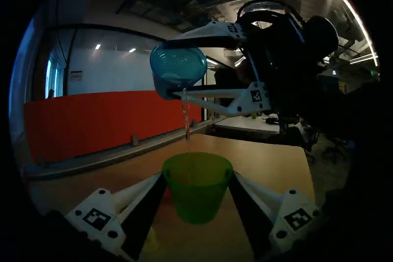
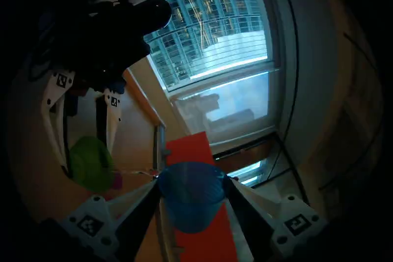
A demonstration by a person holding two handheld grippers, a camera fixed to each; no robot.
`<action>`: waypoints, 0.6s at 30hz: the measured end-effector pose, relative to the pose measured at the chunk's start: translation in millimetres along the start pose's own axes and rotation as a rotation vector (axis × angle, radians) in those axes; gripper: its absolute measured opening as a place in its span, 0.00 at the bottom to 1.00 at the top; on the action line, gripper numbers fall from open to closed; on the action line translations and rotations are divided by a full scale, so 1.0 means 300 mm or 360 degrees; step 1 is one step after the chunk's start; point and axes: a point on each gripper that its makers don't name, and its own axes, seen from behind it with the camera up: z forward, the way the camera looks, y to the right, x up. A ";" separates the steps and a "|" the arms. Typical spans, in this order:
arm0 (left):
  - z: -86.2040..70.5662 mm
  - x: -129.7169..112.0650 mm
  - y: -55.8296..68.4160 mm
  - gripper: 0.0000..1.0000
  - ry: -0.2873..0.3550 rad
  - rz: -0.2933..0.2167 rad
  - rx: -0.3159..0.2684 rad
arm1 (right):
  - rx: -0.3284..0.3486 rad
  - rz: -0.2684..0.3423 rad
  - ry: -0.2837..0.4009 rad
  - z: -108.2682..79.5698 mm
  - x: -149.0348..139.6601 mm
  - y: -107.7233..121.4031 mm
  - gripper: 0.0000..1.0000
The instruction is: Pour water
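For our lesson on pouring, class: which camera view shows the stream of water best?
The left gripper view: the water stream falls clearly from the tilted blue cup toward the green cup. The right gripper view shows it as just a faint thread between the cups.

Both vessels, the green cup (image 1: 197, 193) and the blue cup (image 2: 191, 203), are translucent plastic, smooth-walled, with a slight sheen. The water (image 1: 186, 117) is clear and glinting. The fingers (image 1: 130, 193) of the left gripper (image 1: 197, 179) and of the right gripper (image 2: 192, 186) are matt white plastic with matt black inner faces. The table (image 1: 275, 163) has a smooth, wood-look top of low gloss. The partition (image 1: 98, 119) is flat matt red; its material cannot be told.
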 end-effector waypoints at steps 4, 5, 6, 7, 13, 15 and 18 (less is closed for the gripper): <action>0.001 0.000 0.001 0.86 0.0001 0.0006 0.0000 | -0.0007 -0.0010 0.0006 -0.003 0.006 0.010 0.92; 0.001 0.000 0.001 0.86 0.0001 0.0007 0.0000 | -0.0009 -0.0013 0.0009 -0.003 0.006 0.012 0.92; 0.002 0.000 0.001 0.86 0.0001 0.0007 -0.0001 | -0.0012 -0.0018 0.0010 -0.003 0.007 0.015 0.92; 0.001 0.001 0.001 0.86 0.0001 0.0006 0.0000 | -0.0014 -0.0024 0.0009 -0.002 0.006 0.017 0.92; 0.000 0.003 -0.003 0.86 0.0003 0.0006 0.0002 | -0.0020 -0.0052 0.0010 0.000 0.005 0.025 0.92; 0.000 0.003 -0.003 0.86 0.0002 0.0007 0.0001 | -0.0025 -0.0064 0.0011 0.001 0.006 0.028 0.92; 0.002 0.005 -0.003 0.86 0.0001 0.0010 0.0001 | -0.0031 -0.0085 0.0011 0.002 0.008 0.031 0.92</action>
